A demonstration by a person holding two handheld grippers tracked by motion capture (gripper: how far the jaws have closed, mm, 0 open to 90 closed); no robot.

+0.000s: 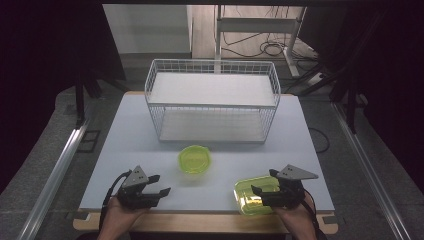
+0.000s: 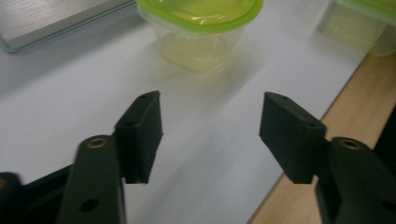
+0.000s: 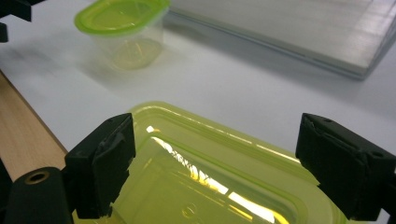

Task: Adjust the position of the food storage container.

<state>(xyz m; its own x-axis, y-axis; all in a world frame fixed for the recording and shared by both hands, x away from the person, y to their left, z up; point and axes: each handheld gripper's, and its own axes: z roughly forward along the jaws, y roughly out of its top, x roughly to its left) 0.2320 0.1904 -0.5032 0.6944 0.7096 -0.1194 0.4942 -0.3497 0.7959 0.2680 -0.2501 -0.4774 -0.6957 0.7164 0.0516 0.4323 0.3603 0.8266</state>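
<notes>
A round clear container with a lime-green lid (image 1: 193, 159) (image 2: 201, 25) (image 3: 122, 28) stands mid-table, in front of the wire rack. A rectangular container with a lime-green lid (image 1: 248, 196) (image 3: 210, 177) sits at the front right. My right gripper (image 1: 263, 181) (image 3: 215, 140) hangs over that lid with its jaws wide apart, one on each side; I cannot tell whether they touch it. At the front left my left gripper (image 1: 162, 184) (image 2: 212, 135) is open above bare table, pointing toward the round container, with nothing between its jaws.
A white two-shelf wire rack (image 1: 212, 100) stands at the back of the white table (image 1: 130, 140). A wooden strip (image 1: 200, 222) runs along the front edge. Dark floor and metal rails flank the table.
</notes>
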